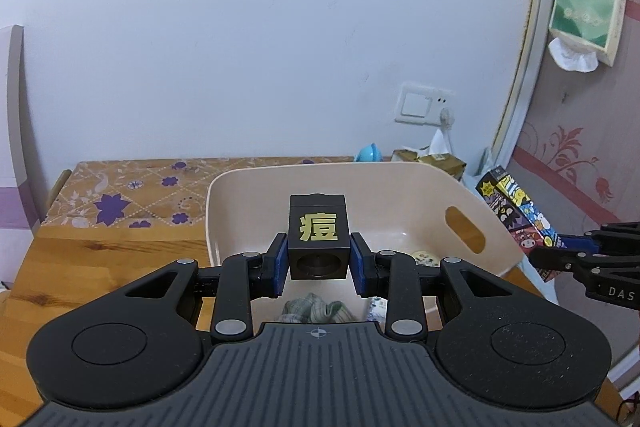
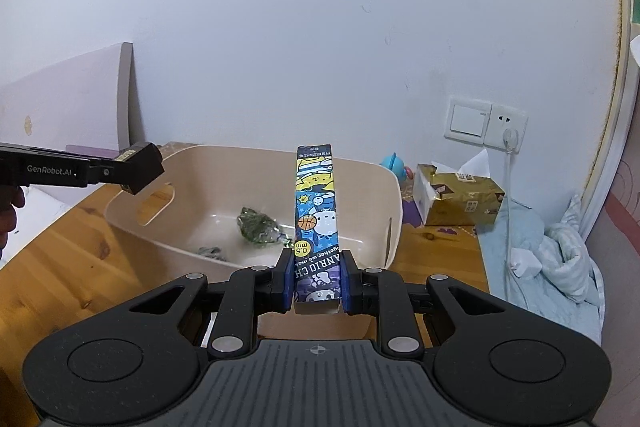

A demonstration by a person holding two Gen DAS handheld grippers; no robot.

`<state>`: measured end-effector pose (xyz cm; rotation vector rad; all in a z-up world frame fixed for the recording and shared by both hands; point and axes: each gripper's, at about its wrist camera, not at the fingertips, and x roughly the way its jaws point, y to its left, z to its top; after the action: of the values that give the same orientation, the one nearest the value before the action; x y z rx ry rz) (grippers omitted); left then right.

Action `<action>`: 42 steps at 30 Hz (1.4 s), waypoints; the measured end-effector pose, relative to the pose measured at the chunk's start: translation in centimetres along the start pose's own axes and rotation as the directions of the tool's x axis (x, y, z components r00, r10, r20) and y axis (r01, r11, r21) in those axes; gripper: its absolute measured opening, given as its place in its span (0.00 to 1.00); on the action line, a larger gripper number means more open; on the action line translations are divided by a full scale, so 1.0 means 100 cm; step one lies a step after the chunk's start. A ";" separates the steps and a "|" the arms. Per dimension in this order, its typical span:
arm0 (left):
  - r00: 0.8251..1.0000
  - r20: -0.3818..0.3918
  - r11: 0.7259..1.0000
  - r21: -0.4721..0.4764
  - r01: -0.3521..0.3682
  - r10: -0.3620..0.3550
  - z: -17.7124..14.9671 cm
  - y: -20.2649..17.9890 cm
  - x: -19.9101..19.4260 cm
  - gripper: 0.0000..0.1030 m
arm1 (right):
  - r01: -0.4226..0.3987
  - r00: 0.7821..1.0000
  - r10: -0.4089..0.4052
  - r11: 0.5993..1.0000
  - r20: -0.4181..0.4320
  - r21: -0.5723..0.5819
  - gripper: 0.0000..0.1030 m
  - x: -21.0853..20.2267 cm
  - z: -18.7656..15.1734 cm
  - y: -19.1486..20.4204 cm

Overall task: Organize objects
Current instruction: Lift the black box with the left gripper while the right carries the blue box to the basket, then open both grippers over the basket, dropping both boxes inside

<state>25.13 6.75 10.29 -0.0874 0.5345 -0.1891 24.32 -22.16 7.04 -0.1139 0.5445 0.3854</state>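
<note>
My left gripper (image 1: pixel 319 259) is shut on a small black cube (image 1: pixel 318 227) with a gold character, held above the near rim of a beige plastic basket (image 1: pixel 256 187). My right gripper (image 2: pixel 316 277) is shut on a long cartoon-printed pen box (image 2: pixel 316 211), held upright over the basket's (image 2: pixel 188 163) near edge. The box also shows in the left wrist view (image 1: pixel 516 211) at the basket's right side, and the cube shows in the right wrist view (image 2: pixel 140 167) at the left. A crumpled green wrapper (image 2: pixel 256 223) and other small items lie inside the basket.
The basket stands on a wooden table (image 1: pixel 100 259) with a floral cloth (image 1: pixel 132 187) at the back. A gold tissue box (image 2: pixel 456 199) and a blue toy (image 2: pixel 394 165) sit behind it by the wall socket (image 2: pixel 486 123). Bedding (image 2: pixel 552 247) lies to the right.
</note>
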 end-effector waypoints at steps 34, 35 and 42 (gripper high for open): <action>0.963 -0.267 0.994 0.104 -0.020 0.047 -0.005 -0.022 0.117 0.31 | 0.025 0.985 -0.030 0.999 -0.167 -0.027 0.21 0.099 0.015 0.018; 0.960 -0.274 0.994 0.104 -0.026 0.054 -0.004 -0.022 0.119 0.31 | 0.023 0.985 -0.028 0.999 -0.172 -0.027 0.21 0.099 0.015 0.018; 0.949 -0.311 0.998 0.048 -0.044 0.057 0.001 -0.019 0.123 0.48 | 0.042 0.983 -0.049 0.998 -0.179 -0.039 0.35 0.098 0.016 0.019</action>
<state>35.21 2.45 4.49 -0.0031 0.8485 -0.1647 32.06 -16.84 3.26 -0.1959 0.7124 0.3420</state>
